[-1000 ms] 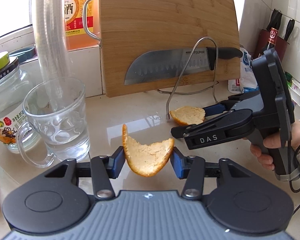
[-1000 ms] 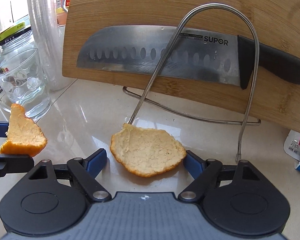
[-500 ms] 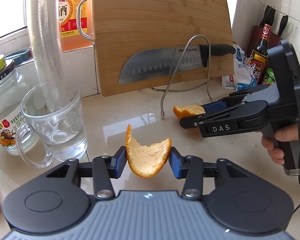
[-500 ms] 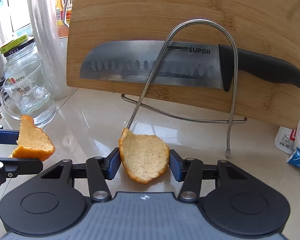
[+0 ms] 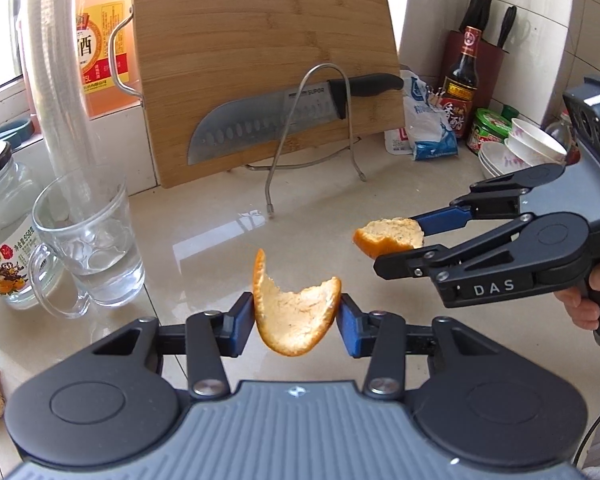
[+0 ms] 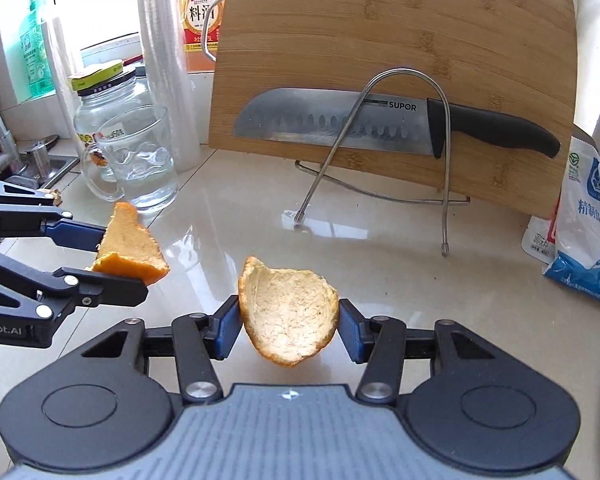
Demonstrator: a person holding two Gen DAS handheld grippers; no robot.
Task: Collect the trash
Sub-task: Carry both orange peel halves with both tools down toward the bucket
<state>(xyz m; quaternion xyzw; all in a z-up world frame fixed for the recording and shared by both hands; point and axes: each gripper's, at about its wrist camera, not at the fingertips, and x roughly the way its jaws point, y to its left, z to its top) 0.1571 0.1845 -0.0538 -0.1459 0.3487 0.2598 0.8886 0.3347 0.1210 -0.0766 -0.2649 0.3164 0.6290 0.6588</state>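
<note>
Left wrist: orange peel [image 5: 296,314] in left gripper [image 5: 297,322] (off counter [image 5: 204,248])

Both grippers [image 5: 297,316] [image 6: 291,322] clamped (peel-laden), aloft.

Each claw [image 5: 296,320] is black with blue pads, silver screws and a ribbed grey body; one reads "DAS".

Colours from my end: both peel bits, the one in my left tongs [image 5: 296,316] and the one in my right tongs [image 6: 290,322], are orange outside with pale cream pith. Tong pads [image 5: 242,326] are blue on black arms. The worktop [image 5: 308,216] is glossy beige. At 12 o'clock there's a honey-striped bamboo board [image 6: 400,40] and a silver knife [image 6: 340,122] with dimples and a black handle.
</note>
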